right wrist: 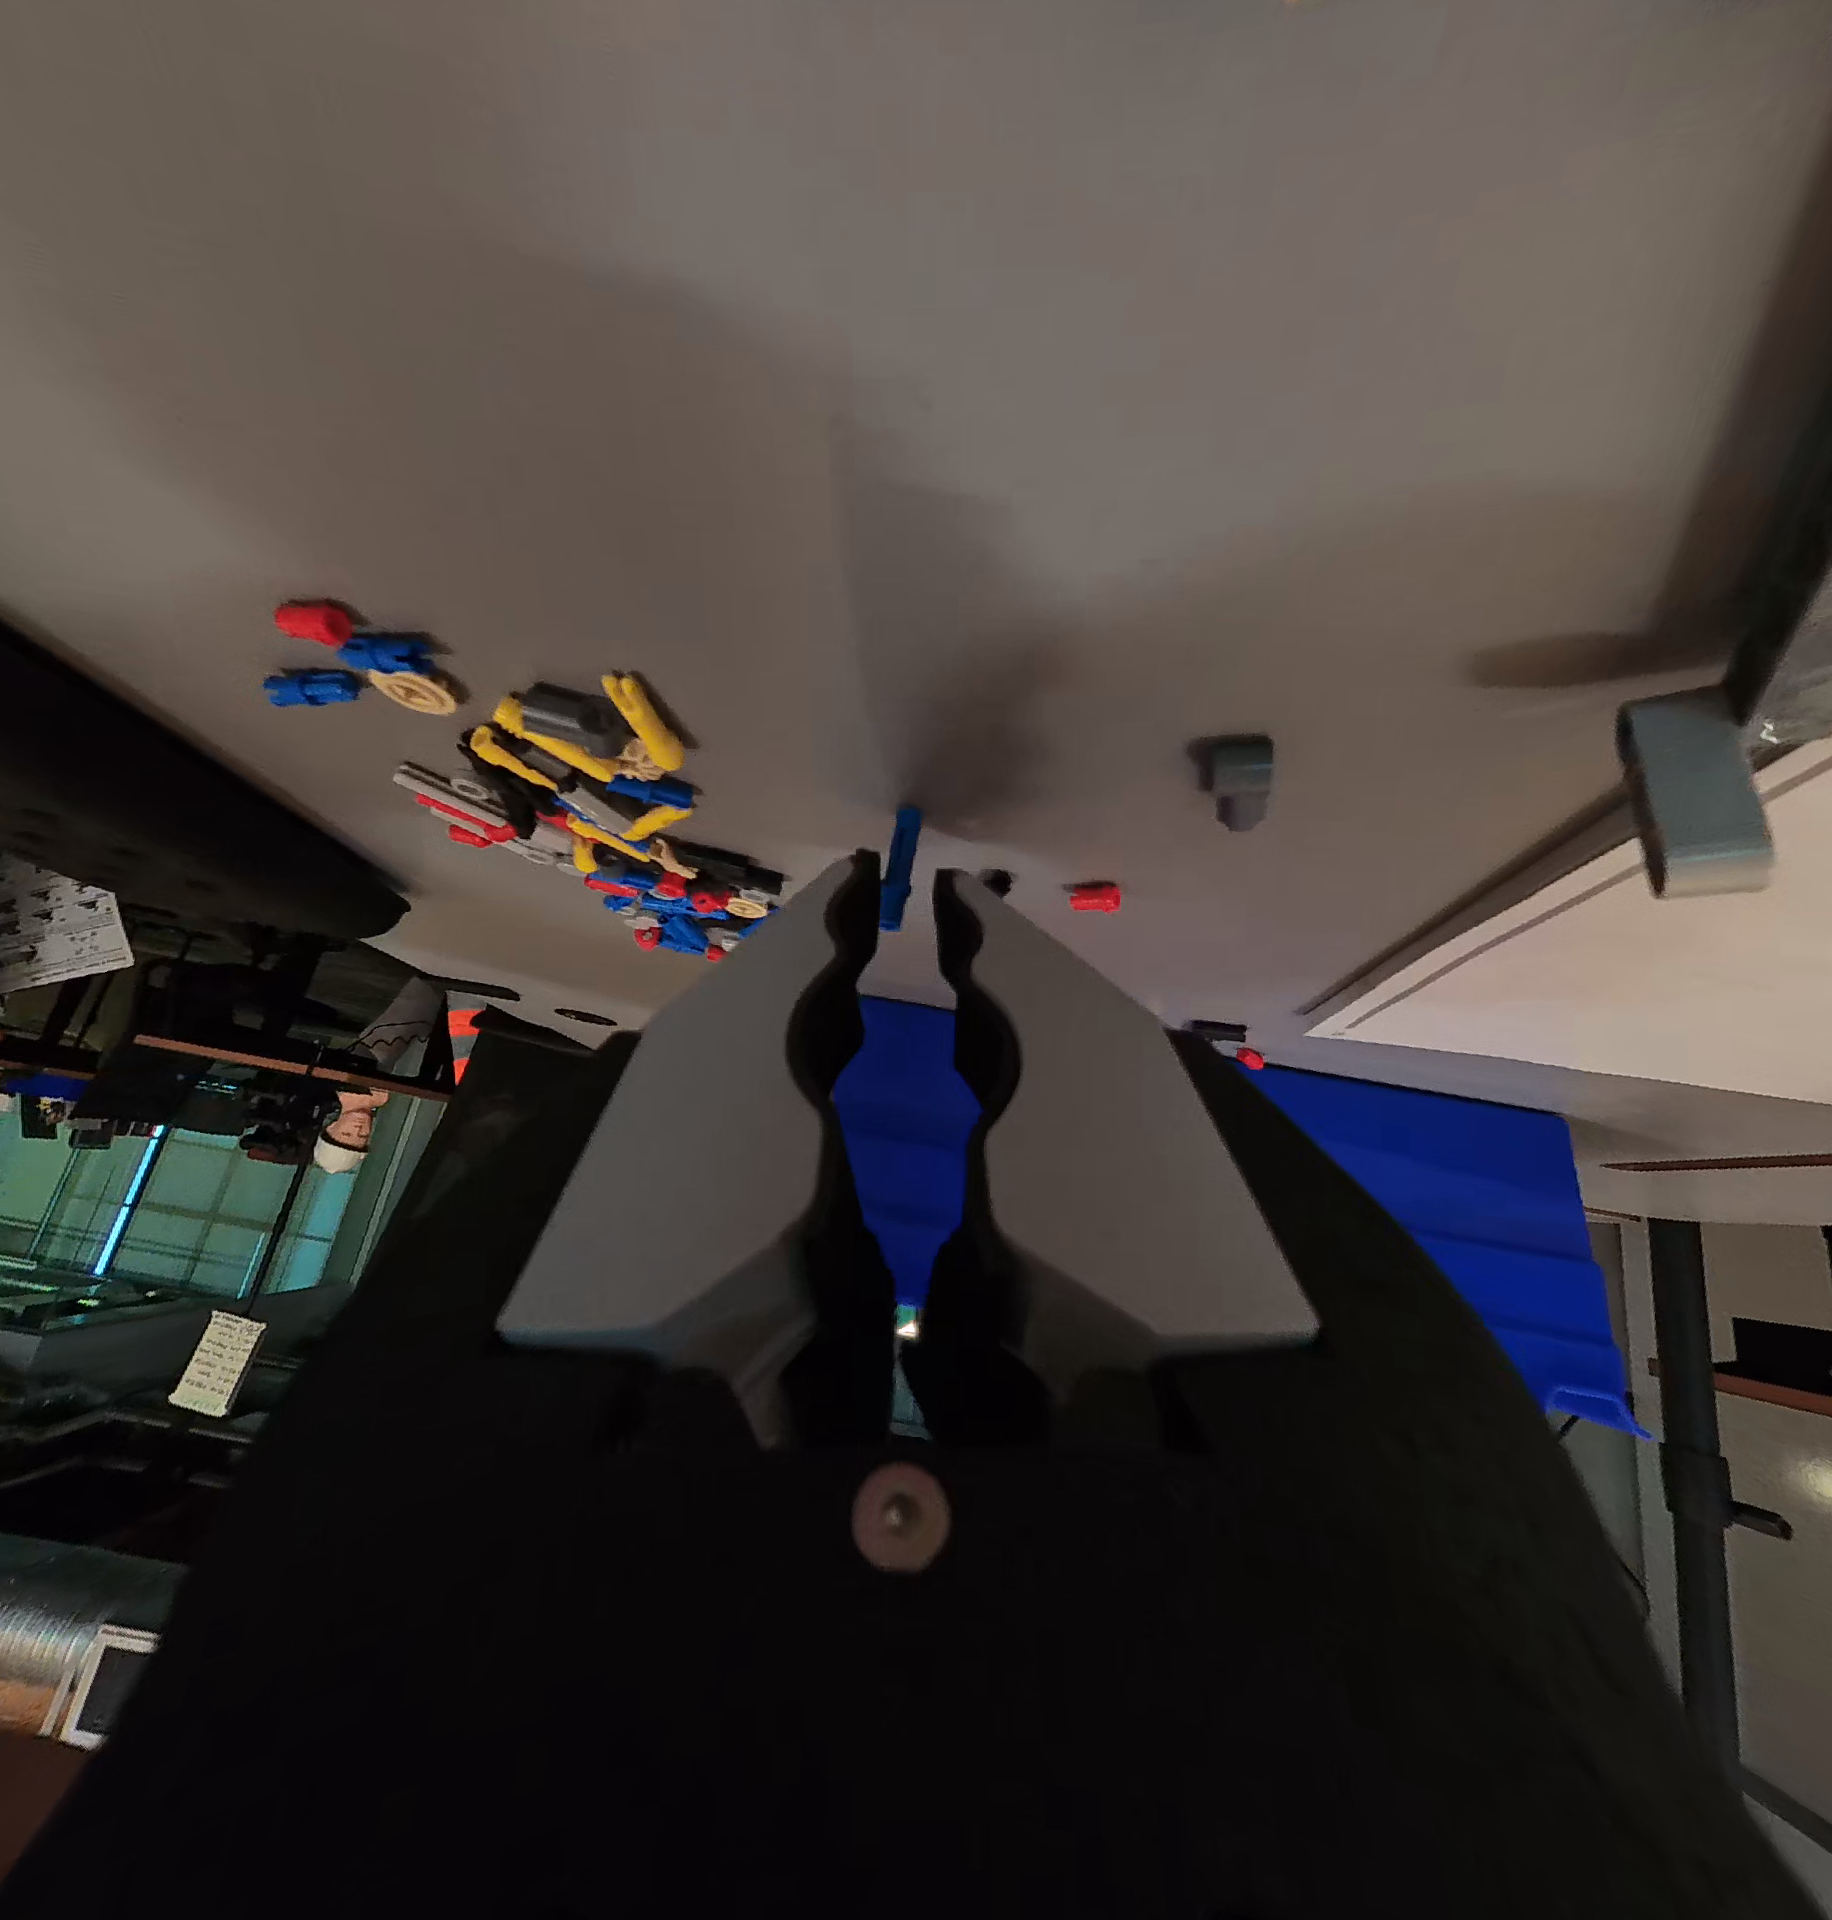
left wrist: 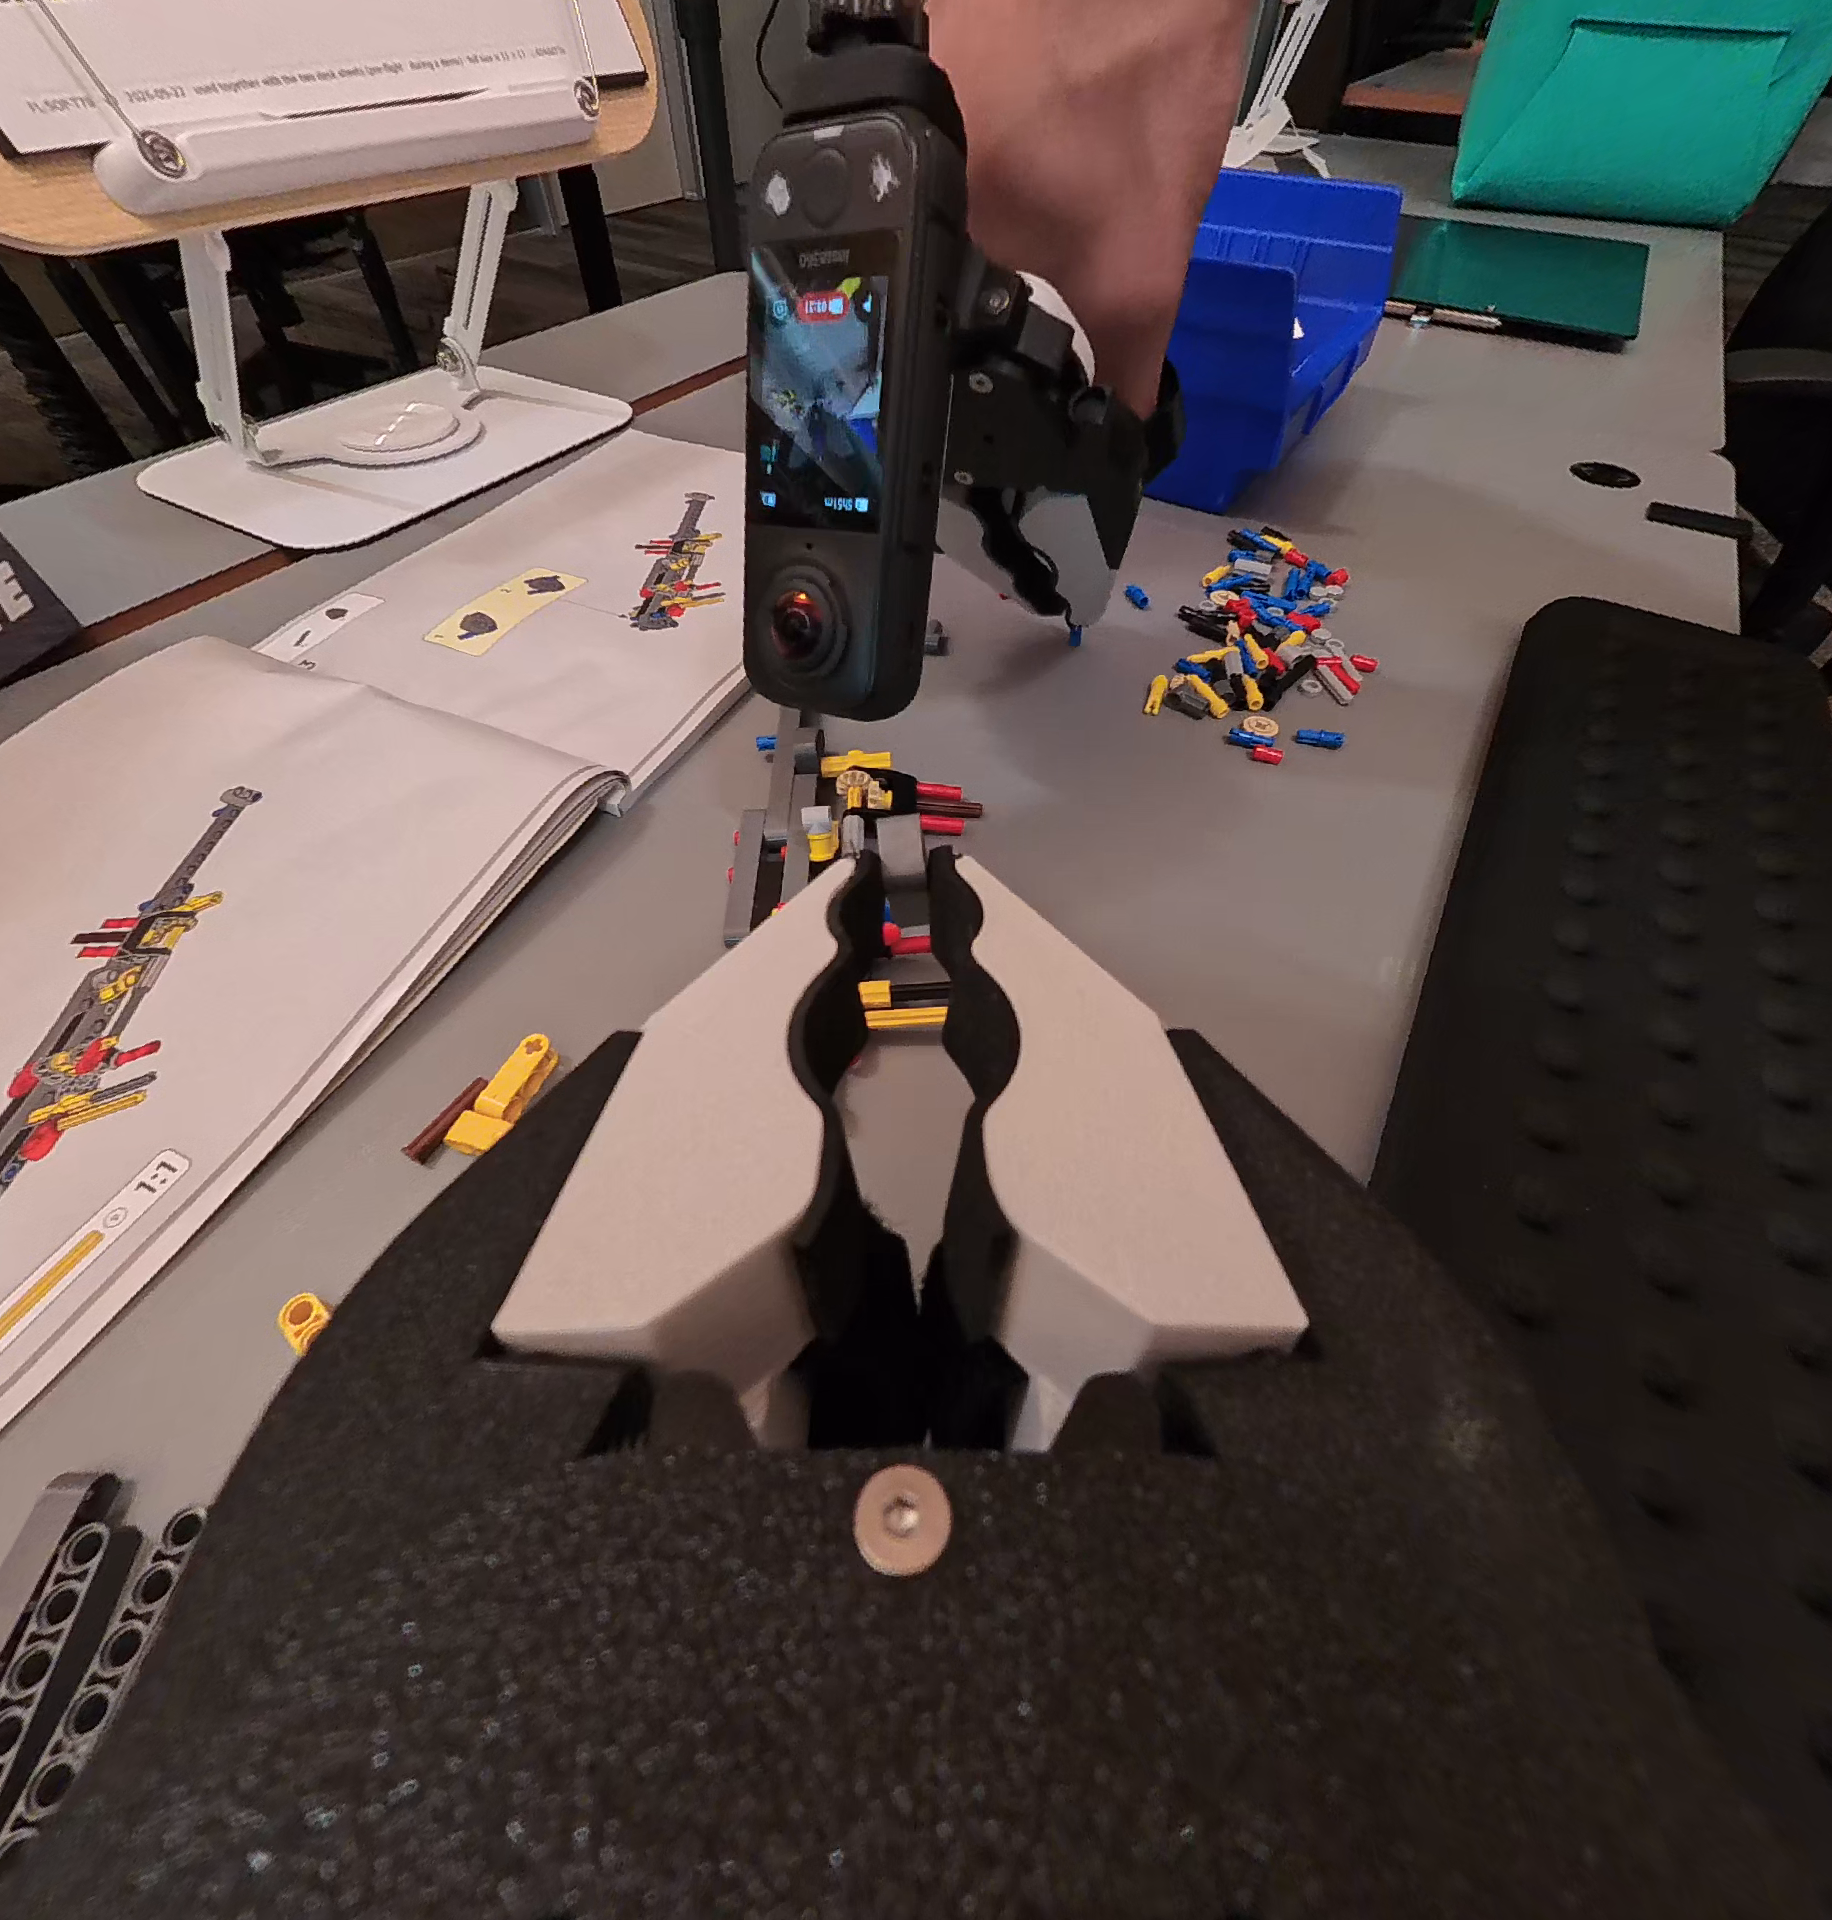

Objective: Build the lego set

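The table (left wrist: 1151,935) presents a smooth, matt grey surface. The left gripper (left wrist: 904,883) has matt grey plastic fingers (left wrist: 725,1091) lined with black pads; its body is coarse, grainy black material fastened by a bright metal screw (left wrist: 901,1519). The instruction booklet (left wrist: 268,883) is smooth printed paper with a slight sheen. The loose pieces (left wrist: 1265,644) are glossy hard plastic, as is the blue pin (right wrist: 899,868) between the right gripper (right wrist: 904,883) fingertips. The blue bin (left wrist: 1276,343) is smooth moulded plastic. The black mat (left wrist: 1660,1039) is matt with a raised dimpled texture. The camera (left wrist: 839,416) shows a glossy screen and lens in a satin black shell. The stand (left wrist: 392,447) is smooth white, and its tray (left wrist: 299,197) has a wood-coloured edge.
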`<state>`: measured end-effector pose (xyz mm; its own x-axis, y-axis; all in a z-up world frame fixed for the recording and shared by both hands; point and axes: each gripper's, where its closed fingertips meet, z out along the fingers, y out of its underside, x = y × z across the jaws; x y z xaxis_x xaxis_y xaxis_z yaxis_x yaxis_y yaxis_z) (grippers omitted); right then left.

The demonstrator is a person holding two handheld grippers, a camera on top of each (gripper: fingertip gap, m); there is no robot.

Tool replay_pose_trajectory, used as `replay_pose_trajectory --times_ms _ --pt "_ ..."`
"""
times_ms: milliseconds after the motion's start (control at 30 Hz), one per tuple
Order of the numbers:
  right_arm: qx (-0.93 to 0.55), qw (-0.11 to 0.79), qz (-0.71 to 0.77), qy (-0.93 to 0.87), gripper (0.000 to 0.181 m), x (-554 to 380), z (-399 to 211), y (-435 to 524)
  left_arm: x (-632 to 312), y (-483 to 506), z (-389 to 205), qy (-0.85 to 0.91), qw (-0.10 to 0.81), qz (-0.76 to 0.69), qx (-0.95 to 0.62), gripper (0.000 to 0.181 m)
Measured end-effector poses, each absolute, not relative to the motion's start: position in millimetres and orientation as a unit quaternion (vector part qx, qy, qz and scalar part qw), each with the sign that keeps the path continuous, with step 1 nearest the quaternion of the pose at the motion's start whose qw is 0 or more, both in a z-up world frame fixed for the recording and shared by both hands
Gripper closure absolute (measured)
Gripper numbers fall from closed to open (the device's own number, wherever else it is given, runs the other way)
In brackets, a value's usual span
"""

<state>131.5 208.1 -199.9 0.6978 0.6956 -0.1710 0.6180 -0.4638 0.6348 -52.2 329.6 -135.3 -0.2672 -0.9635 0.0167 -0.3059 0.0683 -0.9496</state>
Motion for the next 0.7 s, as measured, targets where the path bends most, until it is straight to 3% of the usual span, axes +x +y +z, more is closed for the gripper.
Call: replay_pose_trajectory --times_ms 267,367,433,533,600,700 --pt "0.856 0.338 0.053 0.388 0.171 131 -201 208 -52 329 -135 0.643 0.349 -0.471 -0.493 0.174" --pt "0.87 0.301 0.053 0.388 0.163 128 -201 217 -53 329 -136 0.644 0.349 -0.47 -0.493 0.174" --pt "0.889 0.231 0.048 0.393 0.162 125 -195 230 -53 329 -135 0.643 0.35 -0.471 -0.493 0.174" --pt "0.935 0.054 0.026 0.35 0.16 123 -171 253 -54 330 -135 0.64 0.349 -0.474 -0.494 0.174" --pt "0.958 -0.069 -0.028 0.275 0.149 122 -158 254 -54 330 -134 0.638 0.349 -0.477 -0.494 0.174" --pt "0.964 -0.148 -0.056 0.215 0.139 130 -169 230 -52 328 -135 0.641 0.343 -0.477 -0.494 0.174"
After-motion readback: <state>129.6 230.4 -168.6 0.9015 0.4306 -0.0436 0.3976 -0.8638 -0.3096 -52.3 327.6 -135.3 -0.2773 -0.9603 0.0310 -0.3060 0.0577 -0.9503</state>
